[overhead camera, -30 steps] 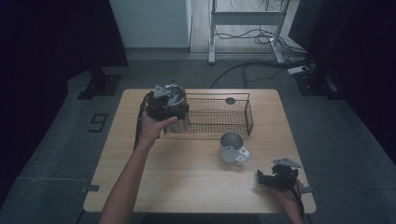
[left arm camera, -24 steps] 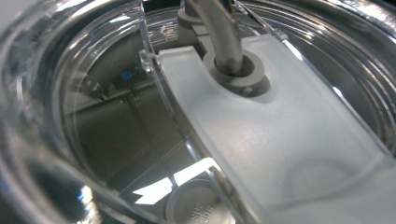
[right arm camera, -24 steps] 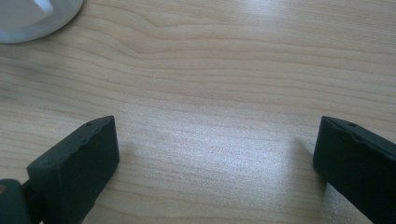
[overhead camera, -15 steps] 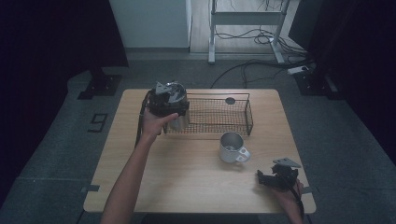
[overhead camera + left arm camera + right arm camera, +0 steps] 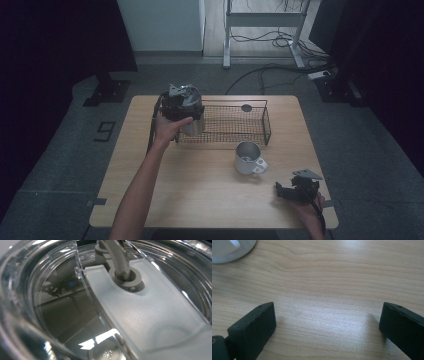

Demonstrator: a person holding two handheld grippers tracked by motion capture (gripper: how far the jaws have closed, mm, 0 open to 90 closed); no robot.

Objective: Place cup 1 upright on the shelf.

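At the bench's far-left edge: left gripper (image 5: 181, 102) on a steel tumbler (image 5: 192, 122), beside the left end of the wire basket (image 5: 235, 122).
The left gripper view is pressed against the tumbler's clear lid (image 5: 150, 315), so its jaws are hidden and their state cannot be told. Near the bench's near-right corner, the right gripper (image 5: 327, 325) rests low with its jaws apart and empty. A white mug (image 5: 248, 158) stands between basket and right gripper; it is cut off in the right gripper view.

My left gripper (image 5: 181, 102) out ahead on an outstretched arm, my right gripper (image 5: 296, 190) low, jaws wide apart.
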